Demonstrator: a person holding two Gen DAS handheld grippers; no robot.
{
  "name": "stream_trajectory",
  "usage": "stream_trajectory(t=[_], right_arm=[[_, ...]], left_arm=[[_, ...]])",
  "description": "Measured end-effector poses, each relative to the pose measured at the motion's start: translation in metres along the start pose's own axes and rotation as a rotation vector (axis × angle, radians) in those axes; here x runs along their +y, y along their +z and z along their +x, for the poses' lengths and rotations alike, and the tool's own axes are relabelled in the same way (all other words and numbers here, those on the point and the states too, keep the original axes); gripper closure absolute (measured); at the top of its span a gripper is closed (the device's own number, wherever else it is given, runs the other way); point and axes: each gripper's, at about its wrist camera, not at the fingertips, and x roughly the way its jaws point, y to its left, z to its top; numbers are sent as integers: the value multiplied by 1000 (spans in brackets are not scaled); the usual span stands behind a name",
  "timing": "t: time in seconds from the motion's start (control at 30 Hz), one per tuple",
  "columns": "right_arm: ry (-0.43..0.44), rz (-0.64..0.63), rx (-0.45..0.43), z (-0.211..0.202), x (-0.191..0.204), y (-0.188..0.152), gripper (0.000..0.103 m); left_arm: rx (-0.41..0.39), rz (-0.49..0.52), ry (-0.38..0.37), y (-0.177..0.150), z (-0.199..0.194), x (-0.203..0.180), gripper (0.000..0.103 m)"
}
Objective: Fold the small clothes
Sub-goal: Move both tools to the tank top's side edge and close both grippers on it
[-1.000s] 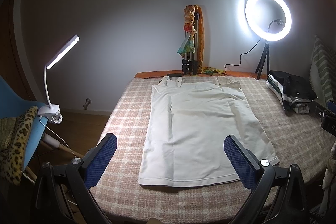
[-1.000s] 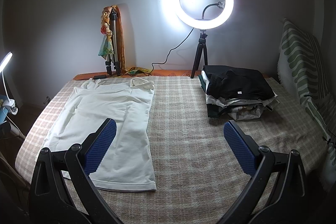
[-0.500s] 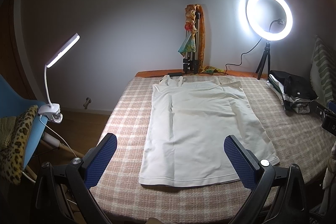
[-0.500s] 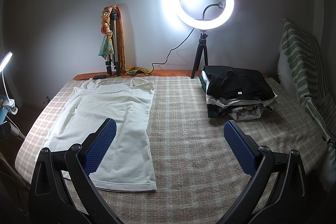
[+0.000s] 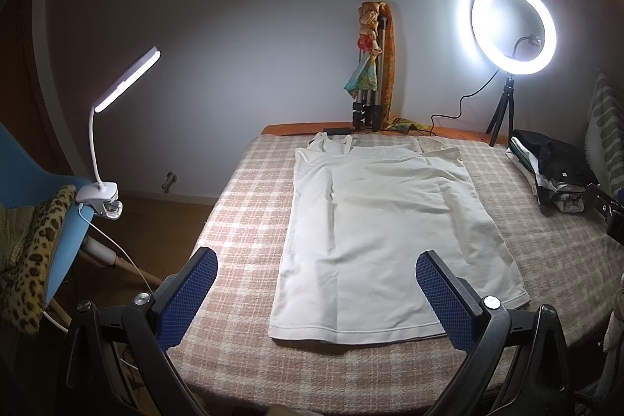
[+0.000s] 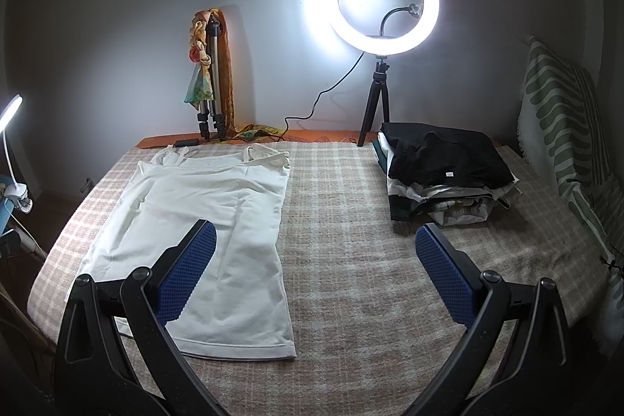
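A white sleeveless top (image 5: 386, 232) lies flat and spread out on the checked blanket (image 5: 241, 260), straps toward the far wall and hem toward me. It also shows in the right wrist view (image 6: 218, 229), on the left side of the bed. My left gripper (image 5: 316, 295) is open and empty, held above the near edge in front of the hem. My right gripper (image 6: 314, 279) is open and empty, above bare blanket (image 6: 351, 260) to the right of the top.
A stack of folded dark and light clothes (image 6: 444, 174) sits at the back right. A lit ring light on a tripod (image 6: 380, 6), a folded tripod with scarves (image 6: 210, 80), a clip lamp (image 5: 117, 96) on a blue chair (image 5: 43, 221), and a striped pillow (image 6: 565, 127) surround the bed.
The left wrist view has shifted very slightly; otherwise nothing has visibly changed. Both grippers stay open and the top lies still.
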Motion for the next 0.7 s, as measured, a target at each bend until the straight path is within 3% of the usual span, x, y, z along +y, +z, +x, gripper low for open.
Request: stream_trajectory(t=[0.1,0.3,0.4,0.53,0.6,0.7], right_arm=[[4,-8,3,4,6,0,0],[105,-37,58,24,24,10,0],[142,-52,62,37,35,20,0],[248,-78,84,66,50,40,0],[307,-85,91,81,61,48,0],[373,-114,124,104,83,63,0]], left_arm=[[29,-8,-27,0,6,6,7],[99,-84,-108,-7,25,26,24],[118,-110,-110,-12,32,38,33],[177,-135,-89,-21,50,53,40],[227,-151,-102,-27,62,61,54],[287,-172,-117,-33,78,71,60]])
